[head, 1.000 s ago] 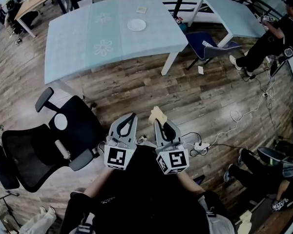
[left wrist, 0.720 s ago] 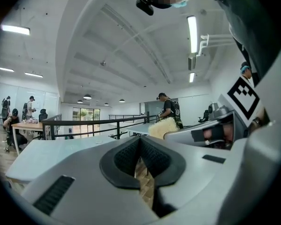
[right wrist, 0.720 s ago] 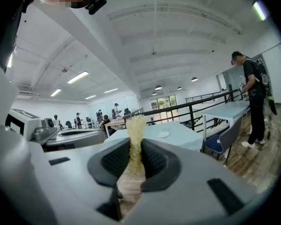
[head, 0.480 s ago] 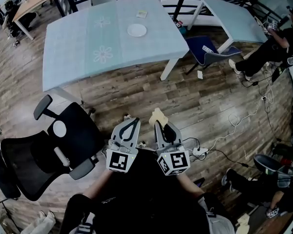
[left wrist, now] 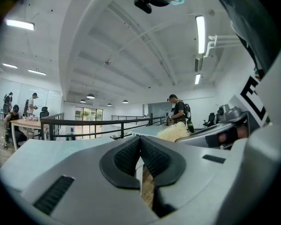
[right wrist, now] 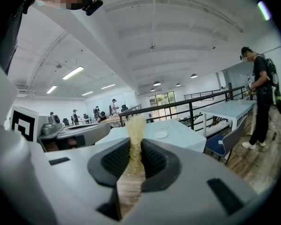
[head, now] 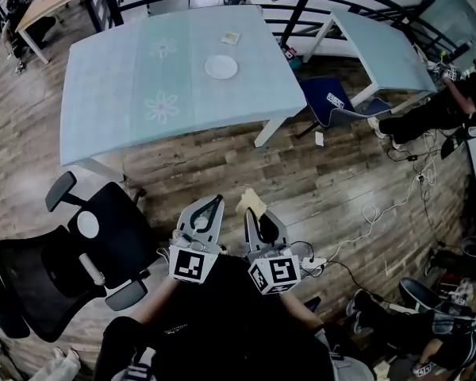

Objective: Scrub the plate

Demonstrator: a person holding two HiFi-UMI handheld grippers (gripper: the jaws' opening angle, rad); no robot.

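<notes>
Yellow and soft, the sponge [head: 251, 202] sticks up out of the right gripper [head: 252, 213]. The right gripper view shows the 2 jaws squeezed tight on the sponge [right wrist: 135, 142], 1 black pad on each side of it. The top of the sponge pokes out above the pads.

The left gripper [head: 213, 203] is just beside the right one, and both are low down, close to the person's body. Its jaws are pressed together with nothing between them, as the left gripper view shows [left wrist: 140, 150]. The 2 black pads touch at the tips.

The plate [head: 221, 67] is white and round. It lies flat on the light blue table [head: 127, 78], near the far side, well apart from both grippers. In the right gripper view the plate [right wrist: 161, 134] looks small and far away, behind the sponge. A small pale thing [head: 231, 37] lies on the table near the plate; what it is cannot be told.

Brown wood floor [head: 222, 157] lies between the table and the grippers. A black office chair [head: 71, 252] stands on the left. A blue chair [head: 333, 98] stands to the right of the table. A person [head: 436, 109] sits far off on the right.
</notes>
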